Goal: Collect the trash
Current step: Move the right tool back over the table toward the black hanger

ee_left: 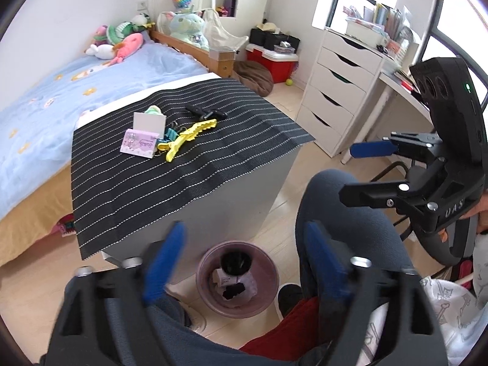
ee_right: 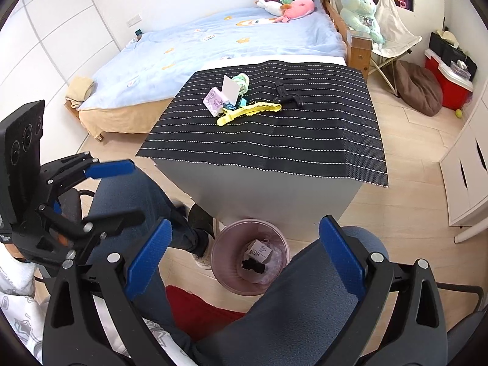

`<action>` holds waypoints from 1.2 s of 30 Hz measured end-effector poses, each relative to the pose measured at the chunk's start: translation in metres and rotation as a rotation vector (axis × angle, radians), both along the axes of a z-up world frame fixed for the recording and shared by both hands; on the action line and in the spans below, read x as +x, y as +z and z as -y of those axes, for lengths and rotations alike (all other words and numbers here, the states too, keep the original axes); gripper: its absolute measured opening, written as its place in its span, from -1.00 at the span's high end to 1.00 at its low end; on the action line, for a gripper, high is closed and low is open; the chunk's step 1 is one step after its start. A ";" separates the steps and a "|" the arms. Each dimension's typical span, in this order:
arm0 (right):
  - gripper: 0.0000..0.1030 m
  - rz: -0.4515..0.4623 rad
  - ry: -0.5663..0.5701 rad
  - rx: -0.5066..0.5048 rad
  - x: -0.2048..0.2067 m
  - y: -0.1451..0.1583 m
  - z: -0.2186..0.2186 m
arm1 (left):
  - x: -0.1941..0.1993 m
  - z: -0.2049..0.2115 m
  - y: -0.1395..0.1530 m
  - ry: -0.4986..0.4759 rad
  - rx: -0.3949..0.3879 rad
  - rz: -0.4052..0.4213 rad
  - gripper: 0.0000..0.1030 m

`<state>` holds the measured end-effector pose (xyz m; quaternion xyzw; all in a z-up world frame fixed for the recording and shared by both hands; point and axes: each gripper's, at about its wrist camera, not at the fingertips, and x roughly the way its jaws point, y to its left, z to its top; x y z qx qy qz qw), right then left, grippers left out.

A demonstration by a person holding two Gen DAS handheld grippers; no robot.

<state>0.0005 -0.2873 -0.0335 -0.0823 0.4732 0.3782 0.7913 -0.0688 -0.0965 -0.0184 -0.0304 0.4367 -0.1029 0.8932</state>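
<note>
The bin (ee_left: 237, 286) sits on the floor (ee_right: 405, 183) right below my two claws, against the front of the grey cabinet and between the person's knees. I count three pieces of trash in it: one small white box (ee_right: 259, 251), one black piece (ee_right: 253, 266) beside the box, and crumpled clear wrap (ee_right: 276, 259) along the side. In the left view a dark blurred shape (ee_left: 236, 263) also shows at the bin's far rim; I cannot tell what it is.

My left claw (ee_left: 244, 271) hangs over the bin, jaws spread wide, nothing between the two blue pads (ee_left: 164, 265). My right claw (ee_right: 244, 262) hangs over the bin too, also spread wide and empty, its two blue pads (ee_right: 149, 259) well apart.

Up on the tabletop (ee_right: 305, 140), which is covered by one black striped mat, a cluster lies near the far side: one pink box (ee_left: 138, 145) with one white card (ee_left: 150, 123) standing behind it, one yellow clip (ee_left: 189, 138), one black clip (ee_left: 206, 112), some teal binder clips (ee_left: 172, 134) whose number I cannot make out, and one pale green bundle (ee_left: 153, 109) behind the card.

Beyond is one bed (ee_right: 213, 45) with a blue cover and four plush toys (ee_right: 289, 0) at its head. One white chest (ee_left: 338, 91) with five drawers stands to the right in the left view.
</note>
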 end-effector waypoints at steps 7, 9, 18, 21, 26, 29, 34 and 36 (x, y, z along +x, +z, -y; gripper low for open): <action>-0.86 -0.003 0.001 -0.002 0.000 -0.002 -0.001 | 0.003 -0.008 -0.001 0.065 0.040 0.010 -0.85; -0.86 -0.006 0.001 -0.003 0.000 -0.003 -0.002 | 0.003 -0.012 -0.002 0.084 0.043 0.008 -0.85; -0.86 -0.011 0.001 0.000 0.002 -0.005 -0.006 | 0.003 -0.022 -0.003 0.129 0.040 0.012 -0.85; -0.86 -0.009 0.002 0.000 0.002 -0.004 -0.006 | 0.004 -0.026 -0.004 0.139 0.034 0.015 -0.85; -0.86 0.002 0.005 -0.003 0.008 -0.001 -0.011 | 0.005 -0.030 -0.004 0.152 0.025 0.020 -0.85; -0.86 0.020 0.013 0.004 0.019 0.007 -0.018 | 0.006 -0.032 -0.005 0.156 0.021 0.021 -0.85; -0.86 0.051 0.029 0.013 0.042 0.021 -0.032 | 0.008 -0.036 -0.003 0.163 0.016 0.029 -0.85; -0.86 0.067 0.035 0.006 0.054 0.025 -0.039 | 0.010 -0.038 -0.002 0.165 0.020 0.035 -0.85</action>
